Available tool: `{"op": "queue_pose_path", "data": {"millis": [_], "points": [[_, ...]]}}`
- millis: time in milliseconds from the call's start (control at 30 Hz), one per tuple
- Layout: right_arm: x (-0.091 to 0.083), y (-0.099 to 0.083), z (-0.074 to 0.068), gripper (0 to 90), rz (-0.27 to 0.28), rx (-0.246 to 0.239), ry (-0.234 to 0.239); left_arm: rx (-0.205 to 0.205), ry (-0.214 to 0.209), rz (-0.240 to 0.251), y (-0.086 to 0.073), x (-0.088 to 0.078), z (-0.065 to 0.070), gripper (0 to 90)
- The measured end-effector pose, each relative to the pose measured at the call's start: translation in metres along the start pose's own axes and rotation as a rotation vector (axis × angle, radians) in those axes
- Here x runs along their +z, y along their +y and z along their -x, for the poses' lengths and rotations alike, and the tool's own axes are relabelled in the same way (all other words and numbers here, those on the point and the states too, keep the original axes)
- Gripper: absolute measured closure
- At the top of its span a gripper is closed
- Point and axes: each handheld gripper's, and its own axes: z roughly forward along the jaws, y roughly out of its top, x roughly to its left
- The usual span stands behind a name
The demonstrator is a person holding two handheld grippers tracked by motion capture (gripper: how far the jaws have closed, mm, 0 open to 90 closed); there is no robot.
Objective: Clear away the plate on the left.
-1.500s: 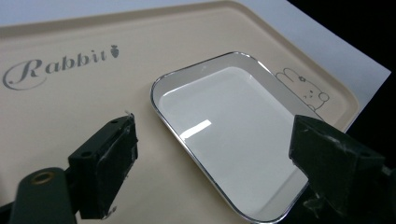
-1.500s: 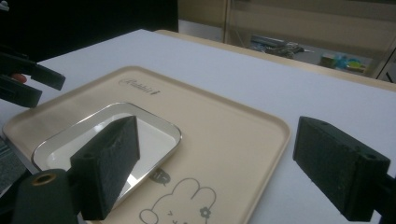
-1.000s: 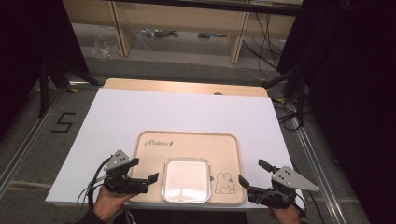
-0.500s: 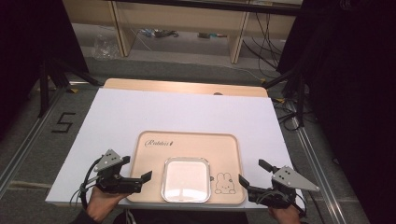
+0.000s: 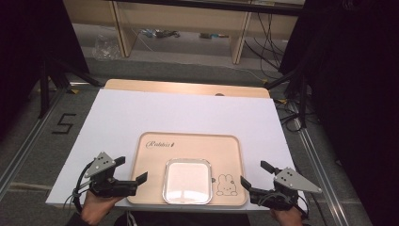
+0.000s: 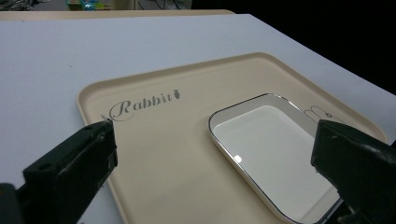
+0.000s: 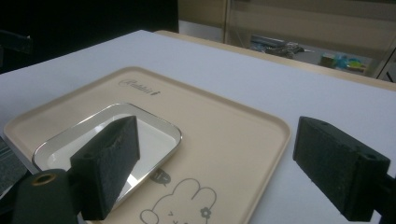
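Two hand-held claws sit at the near edge of the desk, one at each near corner of a beige tray (image 5: 188, 155). At the tray's near left corner, the left claw (image 5: 134, 181) has its jaws spread wide, with nothing between them. At the near right corner, the right claw (image 5: 251, 186) is spread just as wide and also holds nothing. Between them, against the tray's near edge and a little left of its middle, lies a shallow white dish (image 5: 187, 180) with a shiny metal rim.

Beside the dish, toward the near right corner, a small line drawing of a rabbit (image 5: 226, 184) is printed on the tray. Along the tray's far left edge, cursive lettering (image 6: 142, 102) reads "Rabbit", followed by a tiny carrot. Beyond the tray, the white desk top (image 5: 188, 113) stretches bare to its far edge.

Judging from this, the dish would likely be awkward to take: its rim is low and smooth, so a jaw could slip off or push it across the tray. Lifting one tray corner alone could send the dish sliding
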Motion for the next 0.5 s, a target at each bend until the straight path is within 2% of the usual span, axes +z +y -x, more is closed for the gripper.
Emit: {"op": "queue_pose_path", "data": {"millis": [100,133,267,433,467,500], "points": [[0.000,0.000,0.000,15.2,-0.003,-0.001,-0.002,0.000,-0.007,0.005,-0.001,-0.002,0.001,0.0],[0.000,0.000,0.000,15.3,-0.003,-0.001,-0.001,0.021,-0.009,-0.010,-0.001,-0.004,0.000,0.0],[0.000,0.000,0.000,15.3,0.000,0.000,0.000,0.009,-0.020,0.009,-0.002,-0.005,0.002,0.0],[0.000,0.000,0.000,15.3,0.002,0.000,-0.003,0.009,-0.012,0.028,-0.002,-0.011,0.001,0.0],[0.000,0.000,0.000,15.2,0.002,0.001,-0.002,0.023,-0.005,0.007,-0.002,-0.013,0.000,0.0],[0.000,0.000,0.000,15.2,0.004,0.001,-0.005,0.010,-0.004,0.014,-0.003,-0.013,0.000,0.0]]}}
